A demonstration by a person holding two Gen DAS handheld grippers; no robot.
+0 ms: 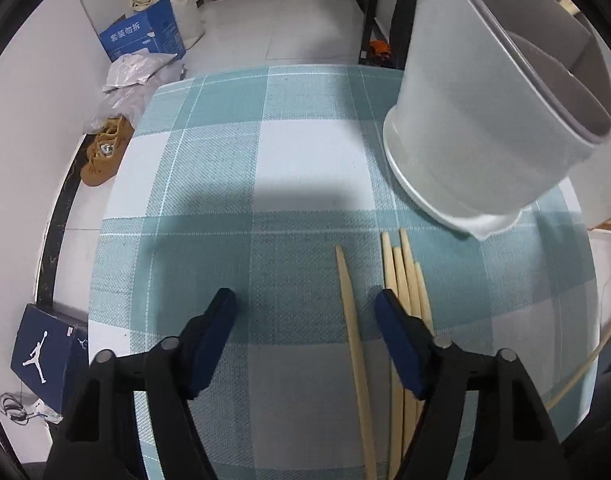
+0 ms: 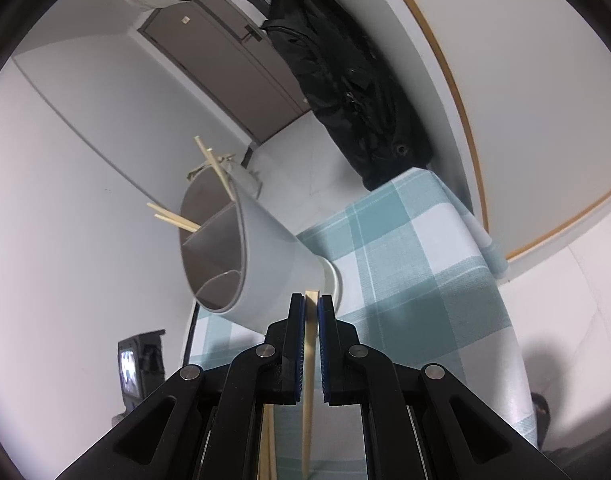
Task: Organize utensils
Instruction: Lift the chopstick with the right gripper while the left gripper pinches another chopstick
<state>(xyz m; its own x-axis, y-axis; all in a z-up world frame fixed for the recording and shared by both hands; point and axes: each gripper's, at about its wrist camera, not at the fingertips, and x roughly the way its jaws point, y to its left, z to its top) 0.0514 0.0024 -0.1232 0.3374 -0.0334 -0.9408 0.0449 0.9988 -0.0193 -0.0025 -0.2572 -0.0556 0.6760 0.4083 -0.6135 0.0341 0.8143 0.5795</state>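
- Left gripper (image 1: 305,304): pointed steeply down over the checked tablecloth (image 1: 233,184), blue pads spread apart and pressing on nothing.
- Single chopstick (image 1: 351,320): lay on the cloth between the left jaws, nearer the right-hand pad, untouched by either.
- Bundle of chopsticks (image 1: 405,276): lay side by side just outside the right-hand pad, partly hidden beneath it.
- Grey utensil holder (image 1: 485,120): stood ahead and to the right of the left gripper, beyond the chopstick tips; this view showed the divider but little inside.
- Right gripper (image 2: 311,300): pads pressed together, pinching one chopstick (image 2: 308,380) that ran back between the jaws.
- Only the right wrist view showed several chopsticks (image 2: 215,168) already standing in the holder (image 2: 265,248), just ahead and left of the right fingertips.
- Black bag (image 2: 353,92): hung far beyond the right gripper, seen in that view only.
- Blue carton (image 1: 145,36): on the floor beyond the left gripper, seen in that view only.
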